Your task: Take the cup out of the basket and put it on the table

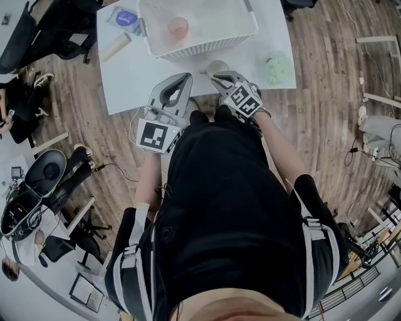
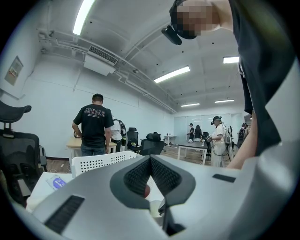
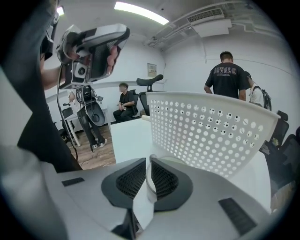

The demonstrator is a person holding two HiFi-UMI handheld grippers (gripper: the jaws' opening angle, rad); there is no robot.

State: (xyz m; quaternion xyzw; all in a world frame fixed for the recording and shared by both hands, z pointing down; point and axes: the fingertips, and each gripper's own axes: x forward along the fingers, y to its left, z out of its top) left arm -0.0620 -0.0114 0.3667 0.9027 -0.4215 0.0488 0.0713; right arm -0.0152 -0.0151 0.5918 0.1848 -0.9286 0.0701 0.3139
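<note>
Head view shows one white rectangular table [image 1: 125, 81] with one white perforated plastic basket [image 1: 207, 47] standing at its far side, and two hand-held grippers in front of it. The left gripper [image 1: 186, 78] hovers over the near part of the table with its jaws pressed together on nothing. The right gripper [image 1: 215, 76] has its jaws pinched on the thin rim of a pale, off-white round cup [image 1: 217, 66], as the right gripper view confirms. That cup is out of the basket, just in front of its near wall and above or on the tabletop; which of the two cannot be told. There are two cups in all, since a second, translucent pink cup [image 1: 178, 27] sits inside the basket. Off to the sides lie one cream cylinder [image 1: 115, 47], one blue-labelled packet [image 1: 125, 17] and one crumpled green lump [image 1: 276, 66]. The main risk, as I judge it, is the grip: only a narrow bite on one side of a thin wall, so the cup could swing, tilt or slip if let go before its base is flat. It also sits close to the basket wall, so a sideways move could knock it over.
</note>
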